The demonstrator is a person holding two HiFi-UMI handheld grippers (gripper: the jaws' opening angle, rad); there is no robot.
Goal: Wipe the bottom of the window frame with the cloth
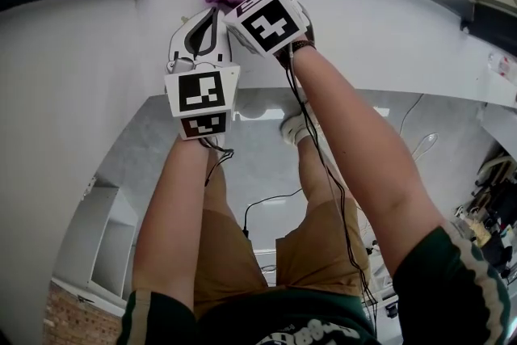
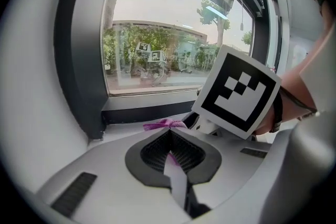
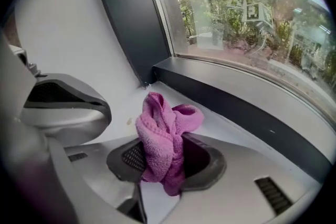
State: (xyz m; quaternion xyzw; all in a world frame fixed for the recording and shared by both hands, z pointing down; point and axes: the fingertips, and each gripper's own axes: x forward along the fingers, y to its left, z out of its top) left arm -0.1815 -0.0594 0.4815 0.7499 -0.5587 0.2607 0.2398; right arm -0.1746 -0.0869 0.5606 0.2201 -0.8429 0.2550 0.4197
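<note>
The right gripper (image 3: 165, 165) has its jaws closed on the cloth (image 3: 160, 139), clamping it between the black ribbed pads (image 3: 128, 157). The cloth is a magenta terry towel with a looped, nubbly weave. It is bunched into soft folds that rise out past the jaw tips in a rounded tuft, and a shorter tail hangs back behind the pads.

The left gripper (image 2: 171, 132) has its jaws brought fully together, the ribbed pads meeting along one seam. We see a faint purple tinge in that seam but cannot tell whether any fabric is caught there. Both tools have smooth, matt, pale grey shells, and each carries a white cube (image 2: 239, 94) printed with black square markers.

The two grippers sit side by side with their tips close, and the tuft shows just beyond the left one's closed tips. The cloth hangs over the smooth white sill (image 3: 126, 107), near the corner where the dark grey upright (image 3: 131, 18) meets the window frame's bottom rail (image 3: 236, 107). We cannot tell whether it touches either surface.

The rail is a flat, dark, satin bar. Above it the glass (image 3: 252, 23) shows trees and reflects the marker cubes.
</note>
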